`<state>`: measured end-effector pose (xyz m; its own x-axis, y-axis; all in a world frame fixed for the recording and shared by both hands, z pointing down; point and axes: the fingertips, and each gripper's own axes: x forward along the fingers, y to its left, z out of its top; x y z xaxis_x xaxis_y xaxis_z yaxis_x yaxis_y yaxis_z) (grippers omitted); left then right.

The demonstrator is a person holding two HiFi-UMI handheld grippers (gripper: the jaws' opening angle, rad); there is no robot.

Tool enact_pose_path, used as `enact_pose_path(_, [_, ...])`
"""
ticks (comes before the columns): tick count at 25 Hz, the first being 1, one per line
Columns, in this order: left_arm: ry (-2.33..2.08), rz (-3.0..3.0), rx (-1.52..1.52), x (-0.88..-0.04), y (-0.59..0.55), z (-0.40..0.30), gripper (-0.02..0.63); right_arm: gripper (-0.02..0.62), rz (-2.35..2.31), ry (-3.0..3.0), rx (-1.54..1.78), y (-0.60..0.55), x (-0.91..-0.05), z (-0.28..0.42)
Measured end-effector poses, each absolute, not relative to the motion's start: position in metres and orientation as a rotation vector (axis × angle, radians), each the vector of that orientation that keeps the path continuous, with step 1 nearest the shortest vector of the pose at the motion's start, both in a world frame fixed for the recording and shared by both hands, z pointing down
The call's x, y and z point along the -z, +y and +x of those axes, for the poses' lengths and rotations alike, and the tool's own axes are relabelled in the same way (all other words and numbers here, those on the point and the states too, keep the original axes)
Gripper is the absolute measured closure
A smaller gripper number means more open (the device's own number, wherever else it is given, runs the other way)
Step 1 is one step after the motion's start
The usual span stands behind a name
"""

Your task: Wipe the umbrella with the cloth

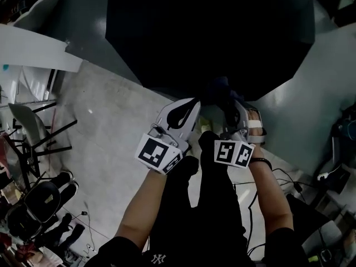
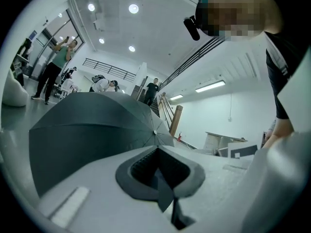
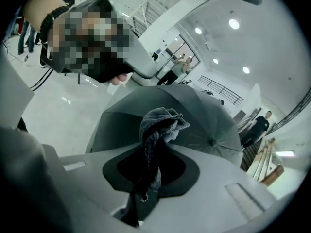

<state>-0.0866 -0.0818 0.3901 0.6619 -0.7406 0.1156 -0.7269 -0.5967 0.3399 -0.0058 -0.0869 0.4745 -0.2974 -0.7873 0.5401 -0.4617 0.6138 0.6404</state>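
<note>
Head view: one open black umbrella [image 1: 211, 32], canopy upward, on the grey floor [image 1: 105, 121].

Left gripper [image 1: 192, 103]: just short of the umbrella's near rim, held in the person's left hand. In the left gripper view its jaws [image 2: 158, 152] are pressed together with nothing between them, and the umbrella [image 2: 92, 125] fills the ground beyond them.

Right gripper [image 1: 231, 107]: at the umbrella's near rim, beside the left gripper. Jaws clamped on the cloth.

Cloth [image 1: 219, 88]: dark, bunched, lying against the umbrella's near edge. In the right gripper view it [image 3: 158, 125] rises in a crumpled knot above the closed right gripper [image 3: 153, 147], a tail hanging below, with the umbrella [image 3: 204, 115] behind it.

Chairs [image 1: 33, 132]: well left of the umbrella.
</note>
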Motion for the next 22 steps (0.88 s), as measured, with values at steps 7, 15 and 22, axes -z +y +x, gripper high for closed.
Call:
enact_pose_path(7, [-1.102,2.565,0.051,-0.352,-0.101,-0.045,0.605,0.514,1.115,-1.86,0.543,-0.144,-0.408,0.049])
enact_pose_path(15, [-1.106,2.569,0.015,-0.364,-0.131,-0.018,0.605,0.514,1.106,-1.776,0.667,-0.195,-0.404,0.083])
enact_pose_path(22, [-1.089,2.536,-0.013,-0.412,-0.137,0.001,0.605,0.514,1.028,-1.83,0.604,-0.188,-0.462,0.085])
